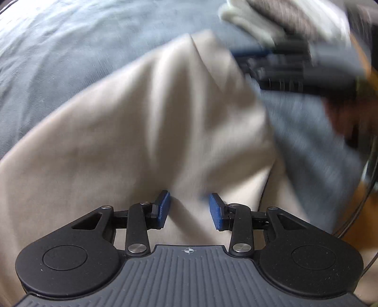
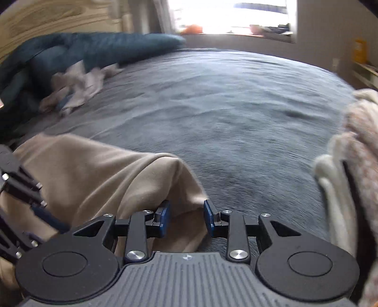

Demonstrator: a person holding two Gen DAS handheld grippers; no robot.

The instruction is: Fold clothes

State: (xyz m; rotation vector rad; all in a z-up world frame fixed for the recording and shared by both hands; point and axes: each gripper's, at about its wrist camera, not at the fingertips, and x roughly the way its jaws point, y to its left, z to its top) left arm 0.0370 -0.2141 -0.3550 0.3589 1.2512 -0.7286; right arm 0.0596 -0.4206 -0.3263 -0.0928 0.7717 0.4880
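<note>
A beige garment [image 1: 146, 132] lies spread on the grey-blue bed cover [image 1: 47, 70], with soft folds running toward its far corner. My left gripper [image 1: 189, 210] points down at it. Its blue pads [image 1: 164, 210] stand apart over flat cloth and pinch nothing. In the right wrist view, the beige garment [image 2: 106, 172] fills the lower left. Its near corner lies between the pads of my right gripper [image 2: 187, 219], which is open, and the right pad is clear of the cloth. The right gripper [image 1: 255, 63] also shows as a blur at the garment's far edge.
A grey and white heap of clothes [image 1: 259, 21] lies beyond the garment. Cream and pink knitwear [image 2: 347, 165] is stacked at the right. Crumpled clothes [image 2: 75, 87] and a teal duvet [image 2: 99, 47] sit at the far left by the wooden headboard [image 2: 47, 16]. A bright window [image 2: 236, 16] is behind the bed.
</note>
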